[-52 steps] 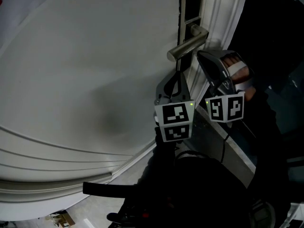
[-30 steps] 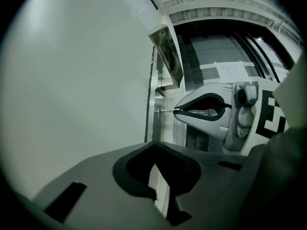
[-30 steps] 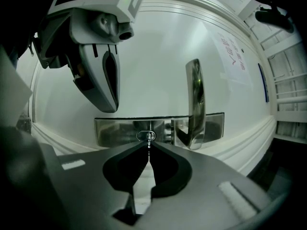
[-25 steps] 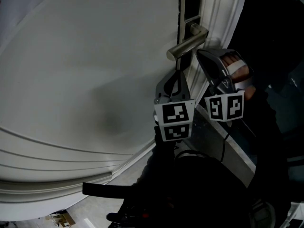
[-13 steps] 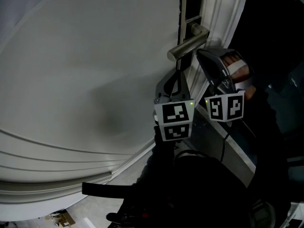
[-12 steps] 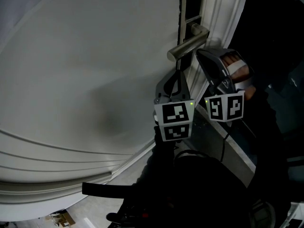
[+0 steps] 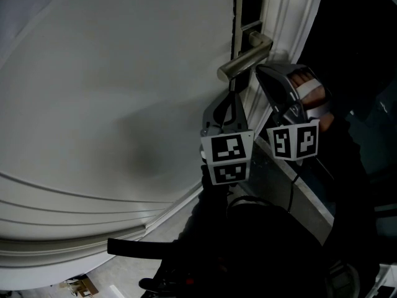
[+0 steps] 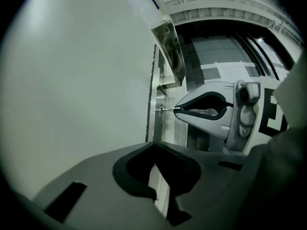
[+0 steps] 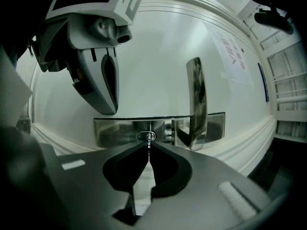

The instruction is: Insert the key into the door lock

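Note:
A brushed-metal lock plate [image 9: 115,131] runs along the edge of the white door [image 7: 111,104], with a lever handle [image 7: 245,59] above the keyhole [image 9: 146,136]. My right gripper [image 9: 148,145] is shut on a small metal key [image 9: 149,149]. The key's tip sits at the keyhole. In the left gripper view the key [image 8: 169,109] bridges the right gripper [image 8: 178,109] and the plate [image 8: 159,110]. My left gripper [image 7: 234,93] hangs just under the handle, shut with nothing in it, close beside the right gripper [image 7: 260,71].
The door frame's white mouldings [image 7: 291,23] rise right of the handle. A dark glass panel [image 8: 225,51] lies beyond the door edge. A hand [image 7: 310,95] holds the right gripper. The person's dark clothing [image 7: 260,247] fills the lower view.

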Available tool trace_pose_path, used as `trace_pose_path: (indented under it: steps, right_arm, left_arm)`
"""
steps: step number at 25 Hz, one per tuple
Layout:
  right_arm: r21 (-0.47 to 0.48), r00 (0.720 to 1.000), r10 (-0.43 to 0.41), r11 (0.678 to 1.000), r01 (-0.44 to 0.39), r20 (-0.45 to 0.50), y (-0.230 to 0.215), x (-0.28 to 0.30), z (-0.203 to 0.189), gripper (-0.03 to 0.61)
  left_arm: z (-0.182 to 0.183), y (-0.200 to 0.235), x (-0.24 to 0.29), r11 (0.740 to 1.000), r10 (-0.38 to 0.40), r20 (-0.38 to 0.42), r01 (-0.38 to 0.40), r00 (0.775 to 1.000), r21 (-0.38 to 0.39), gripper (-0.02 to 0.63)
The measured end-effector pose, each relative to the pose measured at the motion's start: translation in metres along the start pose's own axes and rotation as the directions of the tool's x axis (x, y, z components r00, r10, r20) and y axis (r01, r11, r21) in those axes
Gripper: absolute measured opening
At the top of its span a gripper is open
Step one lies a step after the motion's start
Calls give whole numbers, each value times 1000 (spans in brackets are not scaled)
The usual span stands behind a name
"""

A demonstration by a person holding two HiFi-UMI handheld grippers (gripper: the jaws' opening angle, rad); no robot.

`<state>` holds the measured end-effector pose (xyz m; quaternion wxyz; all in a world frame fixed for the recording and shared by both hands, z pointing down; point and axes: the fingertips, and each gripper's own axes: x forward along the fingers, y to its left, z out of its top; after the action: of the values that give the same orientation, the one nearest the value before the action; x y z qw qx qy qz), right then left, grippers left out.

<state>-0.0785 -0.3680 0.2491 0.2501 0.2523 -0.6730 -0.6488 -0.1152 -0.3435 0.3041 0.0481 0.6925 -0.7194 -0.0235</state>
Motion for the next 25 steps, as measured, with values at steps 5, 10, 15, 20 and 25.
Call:
trace_pose_path:
  steps: [5, 10, 15, 20, 25]
  right_arm:
    - [0, 1000, 0, 1000, 0, 1, 0, 0, 0, 12]
    - [-4, 1000, -1, 1000, 1, 0, 0, 0, 0, 12]
    - [-6, 1000, -1, 1000, 1, -1, 0, 0, 0, 12]
    - [-11, 1000, -2, 1000, 2, -3, 0, 0, 0, 12]
    - [-11, 1000, -2, 1000, 2, -3, 0, 0, 0, 12]
  left_arm:
    - [0, 0, 0, 1000, 1, 2, -1, 1000, -2, 2]
    - [-1, -1, 0, 1000, 1, 0, -1, 1000, -1, 1]
    - [-1, -2, 0, 1000, -3, -1, 3, 1000, 0, 2]
    - [-1, -3, 0, 1000, -5, -2, 5, 1000, 0, 2]
    - [-1, -3, 0, 1000, -6, -1, 6, 1000, -1, 2]
